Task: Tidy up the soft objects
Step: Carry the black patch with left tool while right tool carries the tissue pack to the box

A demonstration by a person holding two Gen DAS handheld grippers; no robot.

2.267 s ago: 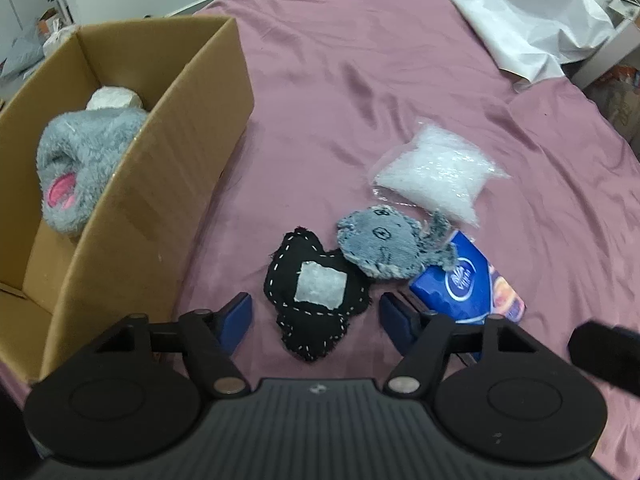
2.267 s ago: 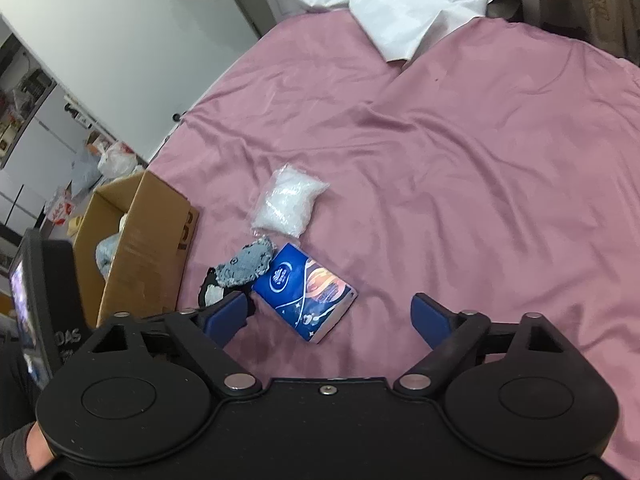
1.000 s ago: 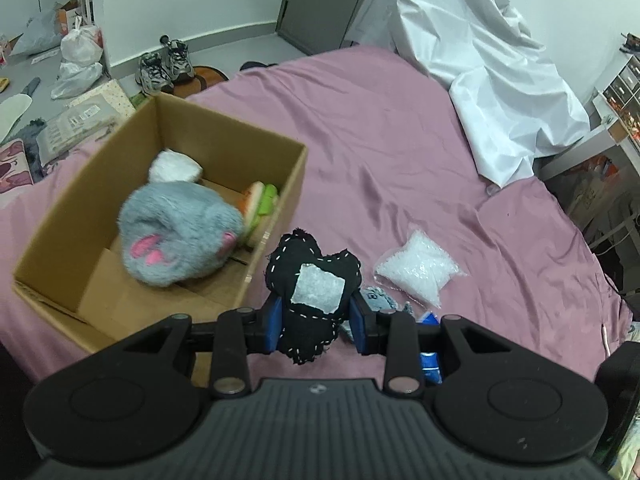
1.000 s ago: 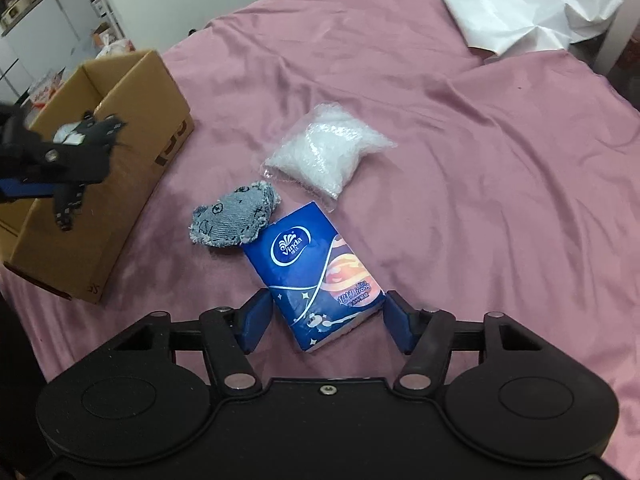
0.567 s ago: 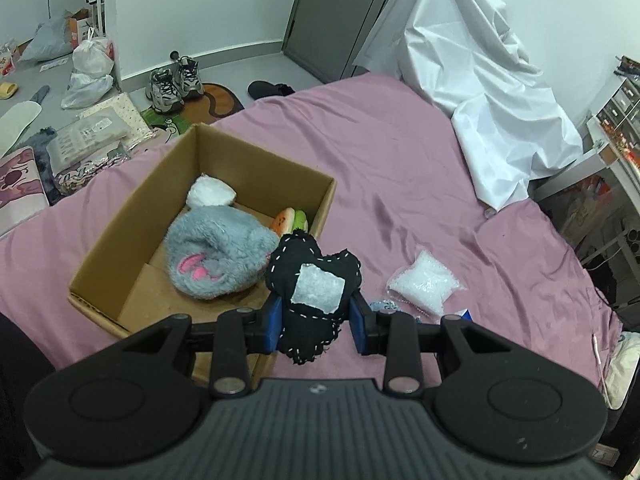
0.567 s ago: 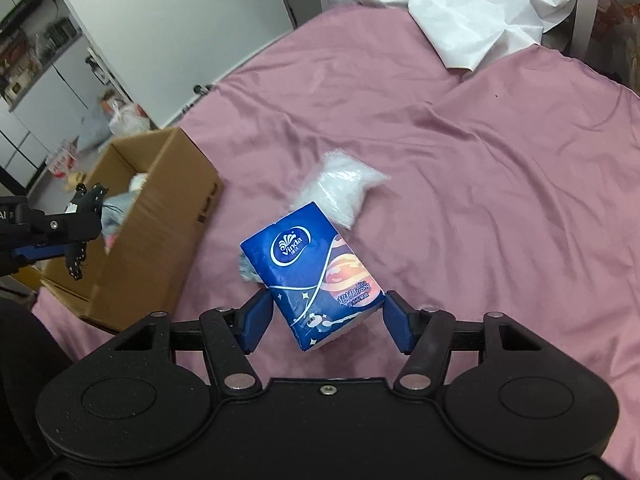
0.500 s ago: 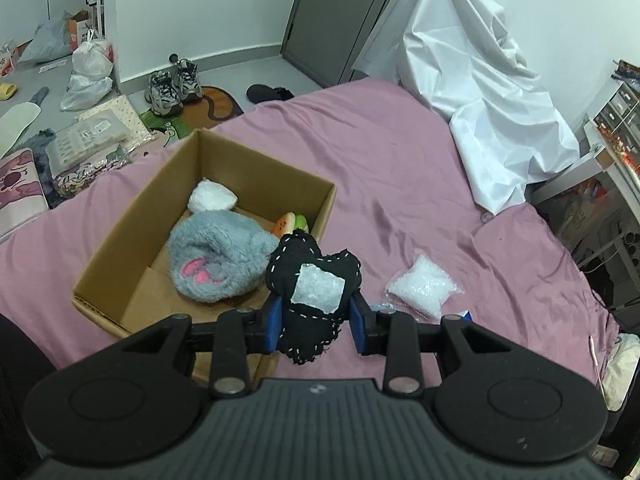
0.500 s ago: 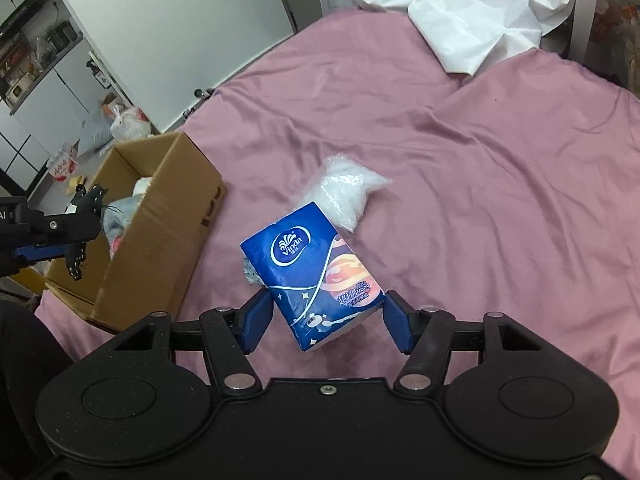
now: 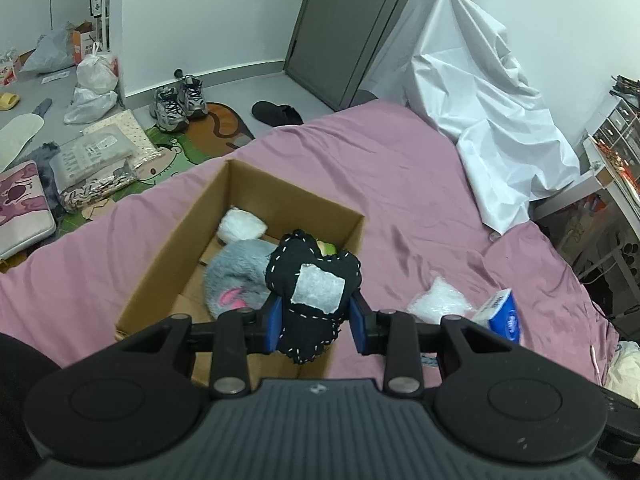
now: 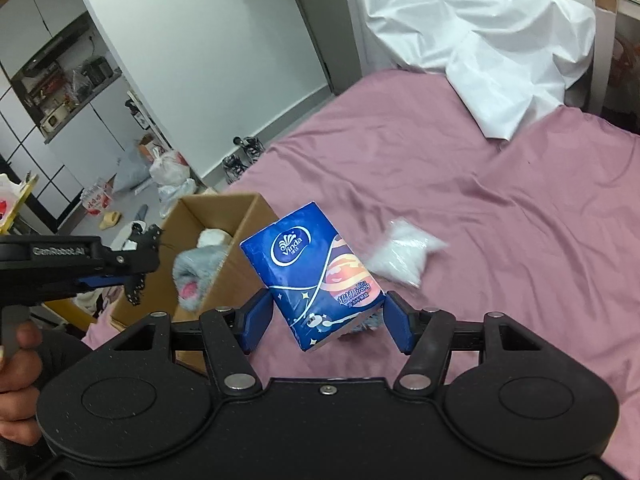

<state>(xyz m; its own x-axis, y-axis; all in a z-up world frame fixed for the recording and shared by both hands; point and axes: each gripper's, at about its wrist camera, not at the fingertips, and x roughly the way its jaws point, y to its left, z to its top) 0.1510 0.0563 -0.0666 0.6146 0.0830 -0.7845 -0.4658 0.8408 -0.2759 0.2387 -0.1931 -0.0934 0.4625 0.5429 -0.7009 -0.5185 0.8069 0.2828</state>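
landmark: cardboard box (image 9: 188, 240), open top, sits on the pink bedsheet (image 9: 420, 200)
left gripper (image 9: 316, 322): pads clamped on the black stitched pillow (image 9: 312, 288), jaws narrow; pillow squeezed between them, white patch facing camera
black pillow position: held in the air over the near right corner of the box, clear of the sheet
right gripper (image 10: 326, 322): clamped on the blue tissue pack (image 10: 316, 276), jaws about half spread, pads against both sides of the pack's lower end
tissue pack position: lifted off the sheet, to the right of the box, tilted
in box: grey plush toy (image 9: 236, 276) with pink patch, white fluffy item (image 9: 240, 226) at the far side, a green-orange bit (image 9: 326, 247) just visible behind the pillow
right of box, on sheet: clear bag of white filling (image 10: 400, 256), well apart from the box
under tissue pack: grey fuzzy thing (image 10: 362, 326), mostly hidden, can't tell what it is
person: left hand (image 10: 16, 364) on the left gripper's handle, seen from right wrist view
beyond box: white cover sheet (image 9: 480, 112) draped at the far end of the bed
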